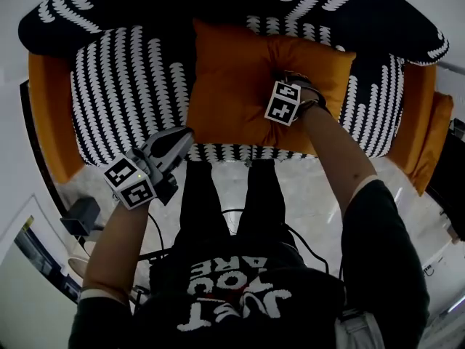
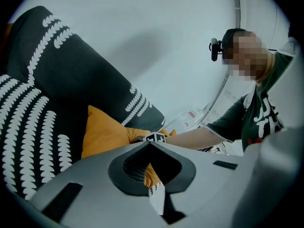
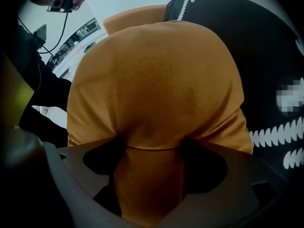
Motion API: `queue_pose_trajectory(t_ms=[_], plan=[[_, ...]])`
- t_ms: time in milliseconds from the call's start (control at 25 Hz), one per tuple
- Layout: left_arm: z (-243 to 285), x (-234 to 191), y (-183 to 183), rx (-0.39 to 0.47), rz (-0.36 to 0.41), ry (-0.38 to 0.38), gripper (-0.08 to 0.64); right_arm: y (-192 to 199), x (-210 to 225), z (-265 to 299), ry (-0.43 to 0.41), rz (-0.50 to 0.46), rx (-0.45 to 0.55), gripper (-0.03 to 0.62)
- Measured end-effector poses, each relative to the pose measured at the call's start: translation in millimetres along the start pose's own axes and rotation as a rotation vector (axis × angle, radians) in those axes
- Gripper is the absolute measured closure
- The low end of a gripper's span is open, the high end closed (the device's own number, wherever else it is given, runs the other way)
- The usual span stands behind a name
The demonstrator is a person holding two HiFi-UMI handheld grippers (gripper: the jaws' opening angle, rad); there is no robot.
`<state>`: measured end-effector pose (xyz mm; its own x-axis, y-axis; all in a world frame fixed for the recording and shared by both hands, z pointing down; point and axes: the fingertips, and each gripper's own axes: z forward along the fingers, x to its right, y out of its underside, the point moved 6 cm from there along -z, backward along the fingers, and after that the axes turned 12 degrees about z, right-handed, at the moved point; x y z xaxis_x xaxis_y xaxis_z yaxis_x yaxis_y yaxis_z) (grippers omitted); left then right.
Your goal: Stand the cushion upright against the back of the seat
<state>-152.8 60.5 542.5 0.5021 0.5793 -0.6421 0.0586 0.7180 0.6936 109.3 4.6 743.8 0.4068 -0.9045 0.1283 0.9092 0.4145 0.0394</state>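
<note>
An orange cushion [image 1: 240,78] lies flat on the black-and-white patterned seat [image 1: 123,86], its far edge near the dark backrest [image 1: 145,2]. My right gripper [image 1: 285,93] points straight down onto the cushion's right half. In the right gripper view its jaws [image 3: 152,175] stand wide and the cushion's fabric [image 3: 156,80] bulges up between them. My left gripper [image 1: 180,138] hovers at the seat's front edge, left of the cushion's near corner. Its jaws [image 2: 152,146] are together with nothing in them, aimed at the cushion [image 2: 102,132].
Orange armrests [image 1: 47,100] [image 1: 421,122] flank the seat on both sides. The person's legs stand on the pale floor [image 1: 312,187] just before the seat's front edge, and dark cables trail there. A white wall [image 2: 156,42] rises behind the chair.
</note>
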Motion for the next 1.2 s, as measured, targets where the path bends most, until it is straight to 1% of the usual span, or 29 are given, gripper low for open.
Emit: queue_pose_trajectory(t_ms=[120, 200, 240, 280, 320, 480, 560, 640, 720, 960, 1040, 1200], plan=[[1, 2, 5, -0.009, -0.010, 0.006, 0.568, -2, -1, 1, -0.030, 0.010, 0.005, 0.205], [4, 3, 6, -0.010, -0.018, 0.009, 0.568, -3, 0, 0, -0.048, 0.007, 0.016, 0.260], [5, 4, 5, -0.010, -0.022, 0.011, 0.568, -3, -1, -1, -0.058, 0.007, 0.025, 0.293], [6, 4, 5, -0.009, -0.023, 0.014, 0.568, -2, -2, -2, -0.069, 0.009, 0.037, 0.341], [7, 6, 4, -0.009, -0.022, 0.017, 0.568, -2, -4, -3, -0.080, 0.015, 0.051, 0.367], [6, 13, 0, -0.004, -0.016, 0.021, 0.568, -2, -6, -20, -0.124, 0.070, 0.151, 0.495], [3, 17, -4, 0.004, -0.014, 0.017, 0.568, 0, -6, -33, -0.141, 0.106, 0.209, 0.530], [-1, 21, -10, 0.017, -0.015, 0.014, 0.568, 2, -4, -49, -0.132, 0.129, 0.256, 0.546], [-3, 26, -17, 0.028, -0.009, 0.015, 0.568, 4, 0, -65, -0.096, 0.126, 0.291, 0.549], [-11, 45, -40, 0.063, 0.024, 0.010, 0.568, 4, 6, -118, 0.051, 0.098, 0.398, 0.552], [-16, 53, -47, 0.074, 0.030, 0.010, 0.568, 1, 5, -141, 0.121, 0.082, 0.437, 0.552], [-29, 67, -63, 0.106, 0.049, 0.013, 0.568, -8, 7, -194, 0.294, 0.029, 0.507, 0.552]])
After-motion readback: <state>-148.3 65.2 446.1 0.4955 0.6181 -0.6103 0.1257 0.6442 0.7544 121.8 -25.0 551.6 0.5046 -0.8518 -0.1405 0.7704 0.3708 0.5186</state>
